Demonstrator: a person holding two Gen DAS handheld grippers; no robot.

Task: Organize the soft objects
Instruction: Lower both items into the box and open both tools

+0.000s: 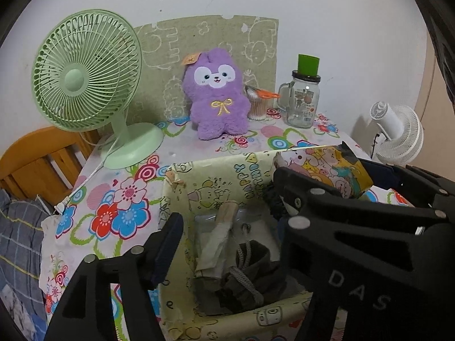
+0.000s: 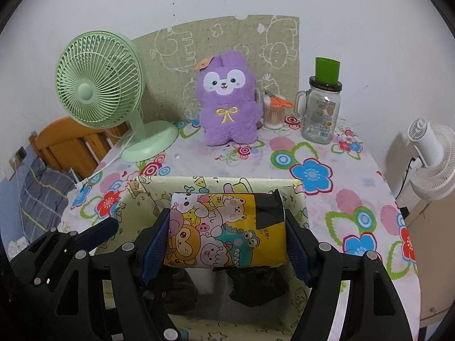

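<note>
A soft pack with cartoon animals printed on it (image 2: 227, 227) hangs over a yellow fabric box (image 2: 142, 196), and my right gripper (image 2: 227, 221) is shut on it, blue pads pressing both ends. The left wrist view shows the same pack (image 1: 327, 170) at the box's (image 1: 176, 199) right rim. My left gripper (image 1: 227, 201) stands open above the box, nothing between its fingers. Inside the box lie dark cloth with a cord (image 1: 250, 278) and a pale wrapped item (image 1: 216, 236). At the back of the table a purple plush toy (image 1: 216, 96) sits upright.
A green desk fan (image 1: 85, 71) stands back left, its cord trailing over the flowered tablecloth (image 1: 122, 207). A glass mug jar (image 1: 303, 99) and a cotton-swab cup with orange scissors (image 1: 258, 105) stand beside the plush. A white fan (image 1: 398, 133) is off right, a wooden chair (image 1: 37, 159) left.
</note>
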